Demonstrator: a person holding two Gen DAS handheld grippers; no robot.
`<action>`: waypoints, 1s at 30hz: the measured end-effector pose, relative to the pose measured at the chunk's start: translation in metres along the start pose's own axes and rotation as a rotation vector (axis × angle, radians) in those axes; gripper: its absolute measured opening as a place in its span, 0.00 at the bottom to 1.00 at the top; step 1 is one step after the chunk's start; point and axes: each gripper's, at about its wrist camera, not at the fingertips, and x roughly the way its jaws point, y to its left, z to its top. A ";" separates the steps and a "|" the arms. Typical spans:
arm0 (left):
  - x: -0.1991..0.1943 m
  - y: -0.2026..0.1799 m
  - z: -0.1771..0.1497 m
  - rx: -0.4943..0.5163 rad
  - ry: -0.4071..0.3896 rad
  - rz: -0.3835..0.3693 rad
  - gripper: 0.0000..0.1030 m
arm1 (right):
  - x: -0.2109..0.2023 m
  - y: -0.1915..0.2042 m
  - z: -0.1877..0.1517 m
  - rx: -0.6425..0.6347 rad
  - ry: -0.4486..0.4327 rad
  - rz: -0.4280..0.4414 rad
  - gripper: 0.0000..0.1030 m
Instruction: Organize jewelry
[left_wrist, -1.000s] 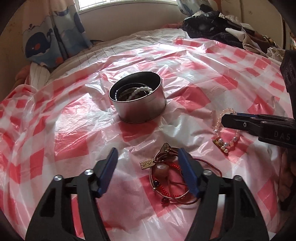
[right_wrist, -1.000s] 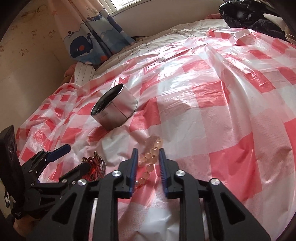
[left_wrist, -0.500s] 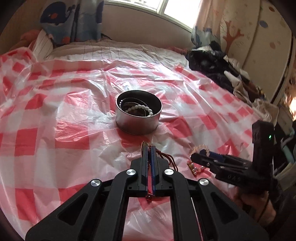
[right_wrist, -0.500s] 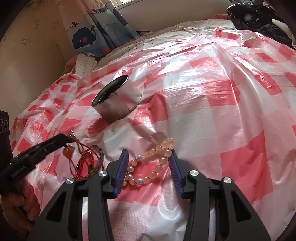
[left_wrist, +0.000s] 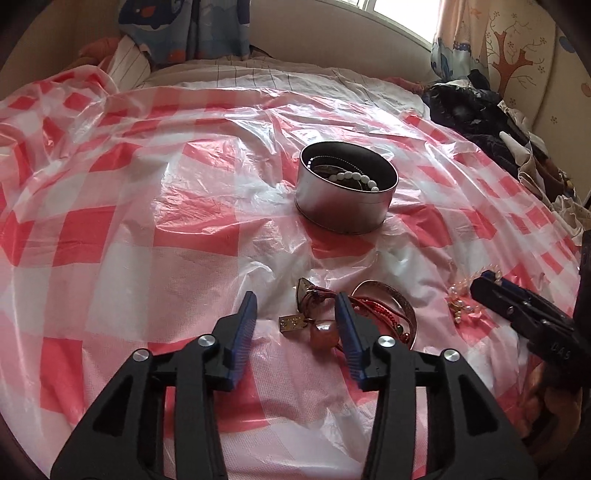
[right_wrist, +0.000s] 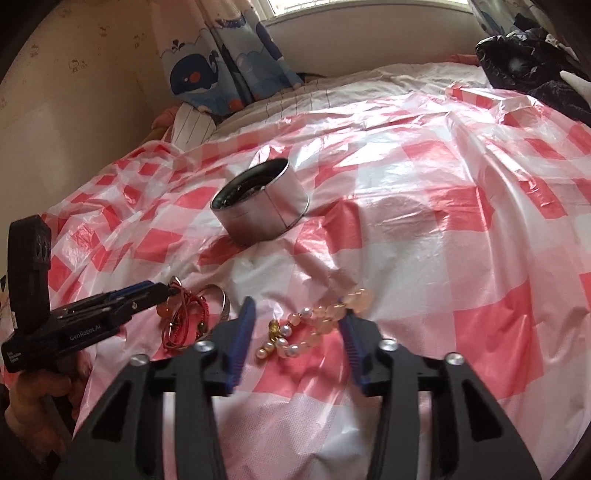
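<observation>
A round metal tin (left_wrist: 345, 192) stands on the red-and-white checked plastic sheet (left_wrist: 147, 229) with a white bead bracelet (left_wrist: 354, 178) inside; it also shows in the right wrist view (right_wrist: 260, 210). My left gripper (left_wrist: 297, 326) is open just above a tangle of red cord bracelets, a bangle and a gold tag (left_wrist: 351, 314); the same tangle shows in the right wrist view (right_wrist: 184, 317). My right gripper (right_wrist: 297, 330) is open around a pink and pearl bead bracelet (right_wrist: 314, 325), which lies on the sheet.
A pile of dark clothes (left_wrist: 480, 114) lies at the far right of the bed. A whale-print curtain (right_wrist: 221, 62) hangs at the back wall by the window. The plastic sheet is wrinkled around the tin.
My left gripper was shut on the red cord tangle and is now open over it on the sheet. My right gripper has opened wider around the pink bead bracelet.
</observation>
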 end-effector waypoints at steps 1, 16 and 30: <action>0.000 -0.002 0.000 0.009 -0.002 0.007 0.44 | -0.005 0.000 0.000 0.003 -0.025 -0.007 0.57; 0.004 -0.015 -0.001 0.075 0.011 0.052 0.61 | 0.020 0.007 -0.002 -0.052 0.104 -0.086 0.75; 0.012 -0.024 -0.005 0.125 0.038 0.081 0.67 | 0.009 0.011 -0.007 -0.060 0.070 -0.066 0.60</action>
